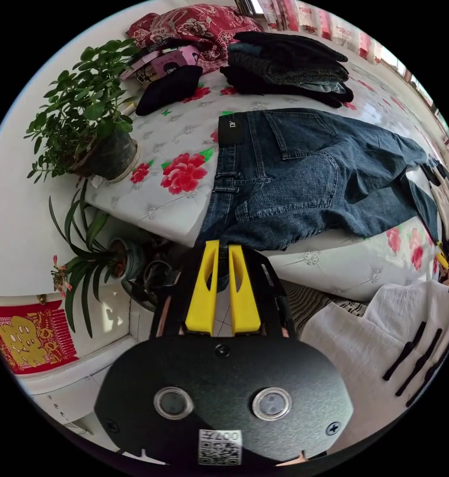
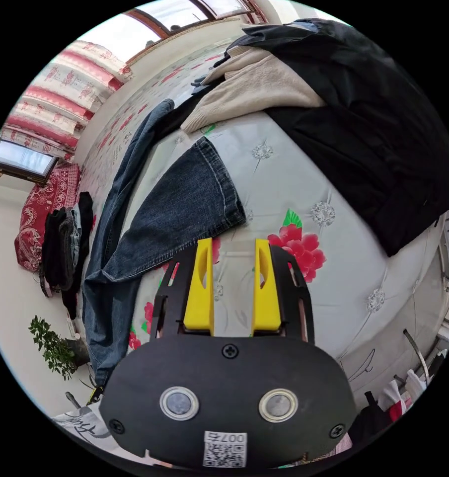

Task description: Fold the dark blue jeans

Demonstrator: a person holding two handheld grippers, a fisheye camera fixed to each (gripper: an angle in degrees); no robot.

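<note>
Two grippers are mine: my left gripper (image 1: 223,248) has its jaws narrowed on the waistband edge of the dark blue jeans (image 1: 304,174), which lie spread across the flowered bed (image 1: 185,144) (waist overhanging the edge). My right gripper (image 2: 232,246) hangs parted, holding nothing, beside the leg hem (image 2: 219,189).

the dark blue denim jeans (image 1: 304,184) look like coarse, matt cotton with raised stitched seams. under them, the white quilted bedspread with red flowers (image 1: 180,149) has a soft satin sheen and button tufts. both grippers' yellow plastic jaws look smooth and slightly glossy, on matt, grainy black plastic bodies. the cream knitted sweater (image 2: 254,89) seems fuzzy, and the black jacket (image 2: 378,134) is smooth matt cloth.
</note>
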